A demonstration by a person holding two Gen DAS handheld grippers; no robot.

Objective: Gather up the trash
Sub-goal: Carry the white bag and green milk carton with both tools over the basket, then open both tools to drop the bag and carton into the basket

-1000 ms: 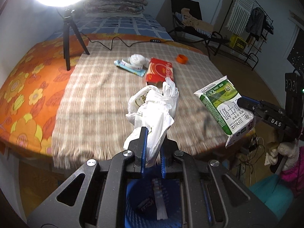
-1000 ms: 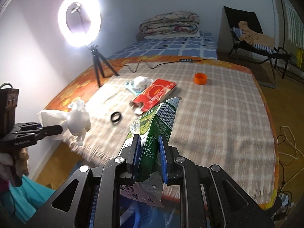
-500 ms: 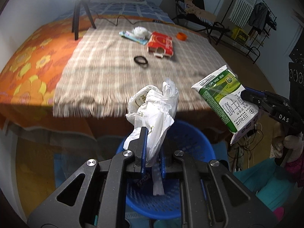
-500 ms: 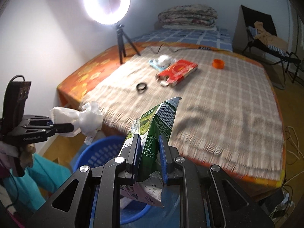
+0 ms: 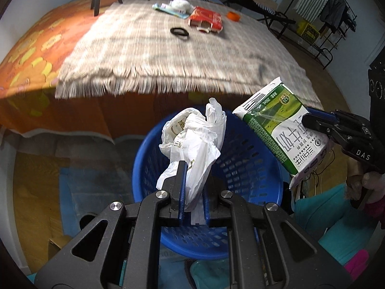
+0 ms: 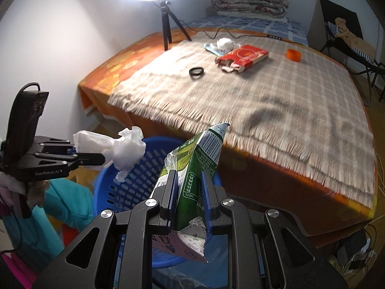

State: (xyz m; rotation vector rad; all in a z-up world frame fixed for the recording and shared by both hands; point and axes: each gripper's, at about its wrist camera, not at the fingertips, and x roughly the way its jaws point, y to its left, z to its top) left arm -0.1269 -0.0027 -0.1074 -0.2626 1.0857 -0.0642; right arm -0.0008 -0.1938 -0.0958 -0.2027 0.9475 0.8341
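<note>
My left gripper [image 5: 194, 168] is shut on a crumpled white plastic bag [image 5: 192, 142], held over the blue perforated basket [image 5: 243, 156] on the floor. My right gripper [image 6: 189, 175] is shut on a flattened green and white milk carton [image 6: 202, 161], above the basket's [image 6: 115, 192] right rim. In the left wrist view the carton [image 5: 281, 125] hangs at the right in the other gripper [image 5: 310, 118]; in the right wrist view the bag [image 6: 120, 149] shows at the left in the left gripper [image 6: 99, 157].
Behind the basket stands a bed with a plaid fringed blanket [image 5: 168, 55]. On it lie a red box [image 5: 205, 19], a black ring [image 5: 179, 32], an orange cap [image 5: 233, 15] and a white wad on a blue packet [image 5: 173, 7]. A ring-light tripod [image 6: 168, 21] stands far left.
Both grippers have drawn back from the bed and sunk toward the floor with their loads. The blue basket has come into full view beneath them. Both grips are unchanged.
</note>
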